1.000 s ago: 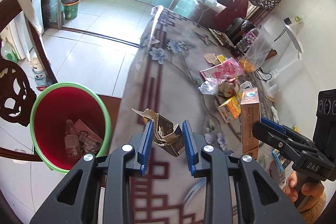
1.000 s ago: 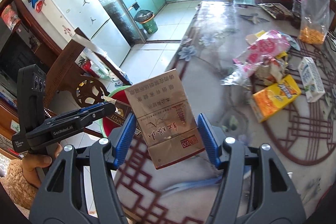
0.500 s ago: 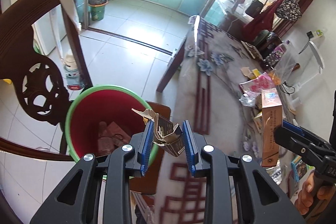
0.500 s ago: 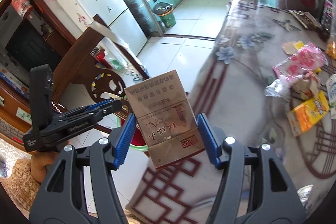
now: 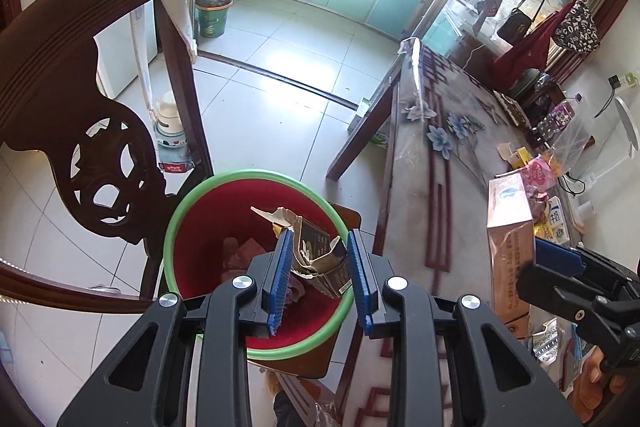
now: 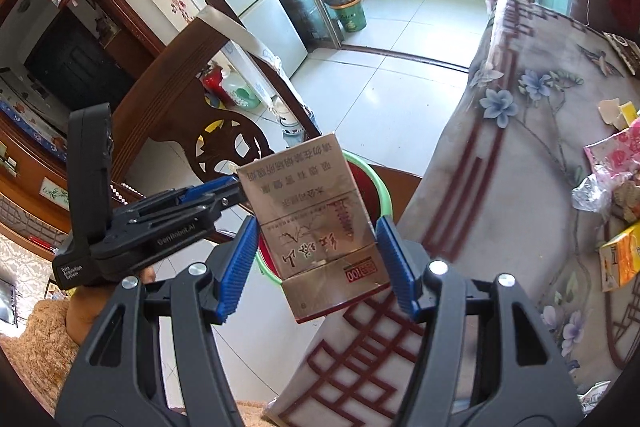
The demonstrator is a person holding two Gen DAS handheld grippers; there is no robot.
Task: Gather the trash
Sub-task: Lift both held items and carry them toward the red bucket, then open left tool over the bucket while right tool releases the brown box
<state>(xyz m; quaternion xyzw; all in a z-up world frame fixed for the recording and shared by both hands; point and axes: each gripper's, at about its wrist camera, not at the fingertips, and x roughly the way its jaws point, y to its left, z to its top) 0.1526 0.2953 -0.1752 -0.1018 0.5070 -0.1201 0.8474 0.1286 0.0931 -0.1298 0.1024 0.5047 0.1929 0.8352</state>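
The left gripper (image 5: 320, 267) clamps a torn dark packet (image 5: 320, 259) above the red bin (image 5: 256, 349) — placed for dropping; the right gripper (image 6: 316, 263), just right, pinches a silver carton (image 6: 312, 223) — waiting.

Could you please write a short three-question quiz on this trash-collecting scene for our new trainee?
1. True or false: the left claw holds a torn dark packet over the red bin with the green rim.
2. What does the right claw grip? A) a plastic bottle B) a flat silver-pink carton C) nothing
3. Fill in: the bin stands on the seat of a wooden ____.

Key: 1 true; 2 B; 3 chair.
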